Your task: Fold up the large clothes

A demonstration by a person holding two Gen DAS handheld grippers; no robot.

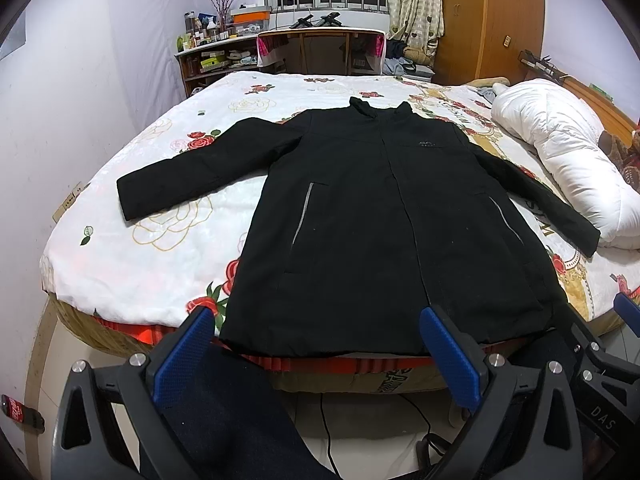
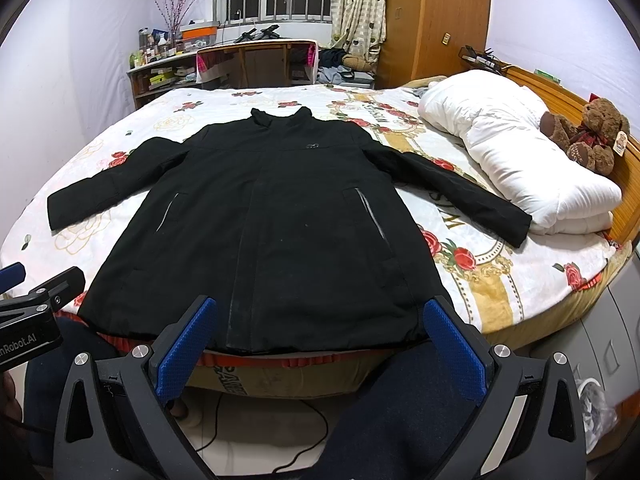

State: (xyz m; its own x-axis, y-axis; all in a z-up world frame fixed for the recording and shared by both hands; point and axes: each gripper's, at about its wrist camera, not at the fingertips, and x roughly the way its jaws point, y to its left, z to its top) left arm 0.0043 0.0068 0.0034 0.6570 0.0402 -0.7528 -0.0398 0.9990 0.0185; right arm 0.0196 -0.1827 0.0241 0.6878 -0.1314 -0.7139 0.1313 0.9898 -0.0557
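Note:
A black jacket [image 1: 360, 216] lies flat and face up on the bed, collar far, hem at the near edge, both sleeves spread out to the sides. It also shows in the right wrist view [image 2: 272, 232]. My left gripper [image 1: 320, 356] is open and empty, held just in front of the hem, off the bed. My right gripper [image 2: 320, 352] is open and empty, also just short of the hem. The left gripper's body shows at the left edge of the right wrist view [image 2: 28, 312].
The bed [image 1: 140, 264] has a white floral cover. A rolled white duvet [image 2: 520, 160] and a brown teddy bear [image 2: 588, 136] lie at the right. A desk and shelves [image 1: 312, 48] stand beyond the bed. Cables [image 2: 240, 432] lie on the floor below.

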